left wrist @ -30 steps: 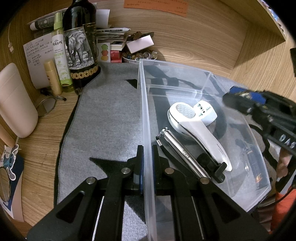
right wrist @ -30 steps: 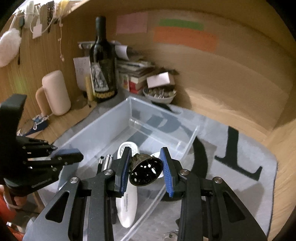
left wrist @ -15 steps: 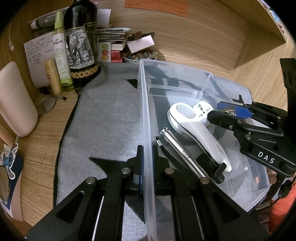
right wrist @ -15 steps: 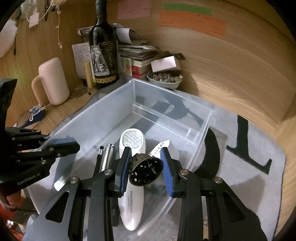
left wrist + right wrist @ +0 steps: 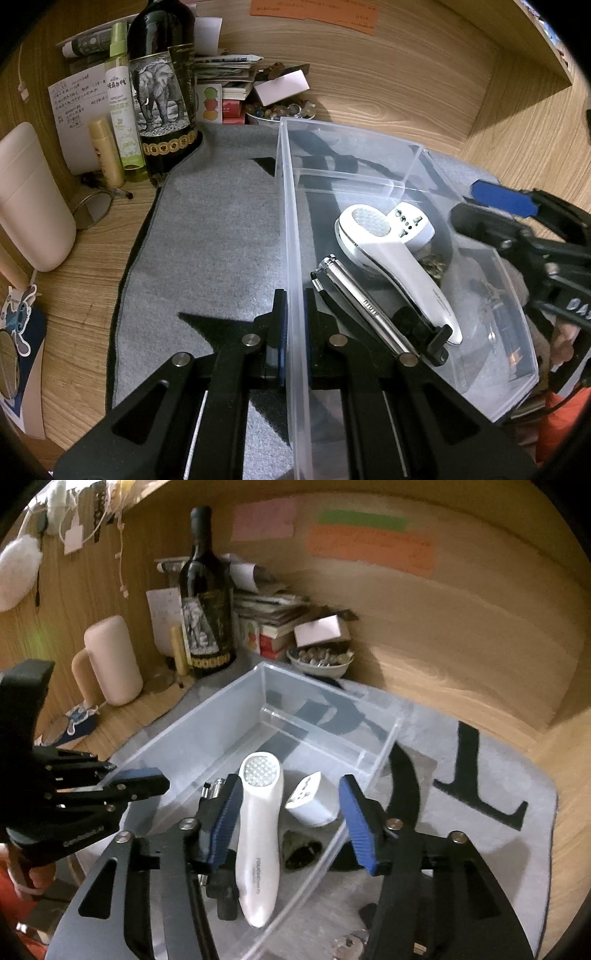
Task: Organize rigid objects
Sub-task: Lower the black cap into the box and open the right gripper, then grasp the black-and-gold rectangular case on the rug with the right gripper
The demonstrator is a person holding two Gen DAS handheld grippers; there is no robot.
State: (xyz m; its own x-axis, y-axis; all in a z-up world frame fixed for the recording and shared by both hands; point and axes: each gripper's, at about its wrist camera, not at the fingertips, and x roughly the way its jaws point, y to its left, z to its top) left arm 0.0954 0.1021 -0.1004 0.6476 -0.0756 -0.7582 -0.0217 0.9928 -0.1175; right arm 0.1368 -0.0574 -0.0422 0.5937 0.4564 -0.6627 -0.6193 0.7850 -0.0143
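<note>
A clear plastic bin (image 5: pixel 288 229) (image 5: pixel 236 698) stands on a grey mat. My left gripper (image 5: pixel 294 325) is shut on the bin's near-left wall. Inside lie a white handheld device (image 5: pixel 391 251) (image 5: pixel 258 812), a silver and black razor-like tool (image 5: pixel 362 306), a white plug adapter (image 5: pixel 413 225) (image 5: pixel 314 801) and a dark perforated metal piece (image 5: pixel 301 853) (image 5: pixel 434 264). My right gripper (image 5: pixel 288 827) is open and empty above the bin, over the dark piece; it also shows at the right of the left wrist view (image 5: pixel 517 218).
A wine bottle (image 5: pixel 162 88) (image 5: pixel 207 602), a green spray bottle (image 5: pixel 123 107), a beige tube (image 5: pixel 107 151), a pale jug (image 5: pixel 29 199) (image 5: pixel 110 661), stacked books (image 5: pixel 273 620) and a bowl of small stones (image 5: pixel 280 110) (image 5: pixel 321 661) stand behind and left. Wooden walls close in at the back and right.
My right gripper has opened and let go of the dark perforated piece, which now lies in the bin beside the white device. My left gripper has kept its hold on the wall.
</note>
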